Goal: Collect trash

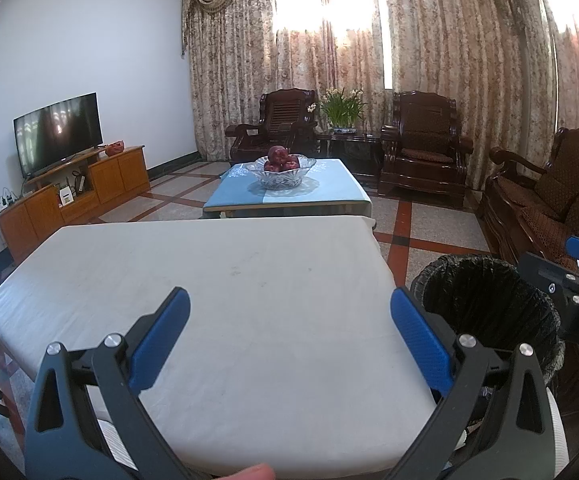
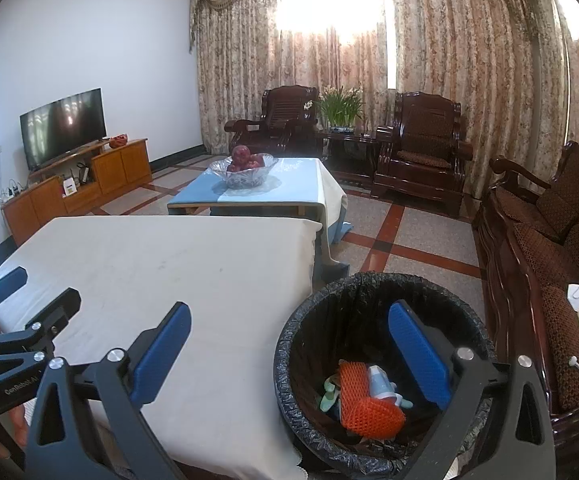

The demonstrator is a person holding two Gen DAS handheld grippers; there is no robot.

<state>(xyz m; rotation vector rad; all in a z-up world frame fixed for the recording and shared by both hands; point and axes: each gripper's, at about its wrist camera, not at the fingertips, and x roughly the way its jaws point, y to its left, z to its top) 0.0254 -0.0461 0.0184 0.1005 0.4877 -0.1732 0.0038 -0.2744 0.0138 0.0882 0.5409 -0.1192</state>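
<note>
Both grippers are seen spread wide with nothing between the pads. The left gripper is held over the white worktop, which shows no litter on its visible cloth. The right gripper is held across the worktop's right edge, its right finger over the mouth of the bin.

The trash is found inside the bin: an orange foam net, a small blue-and-white bottle just beside it, and a pale green scrap to its left, all lying on the black liner at the bottom. These pieces lie below the right gripper, nearer its right finger than its left. The bin stands on the floor, just beside the worktop's right edge, and in the left wrist view it is seen to the right of the left gripper.

The step in hand is judged to be a release over the bin, or a last check that nothing is left. It would be done well if the jaws were kept apart over the bin's mouth, clear of the liner's rim, so that the bag is not snagged or dragged out. The worktop should then be scanned once more, since its near edge is hidden by the grippers.
</note>
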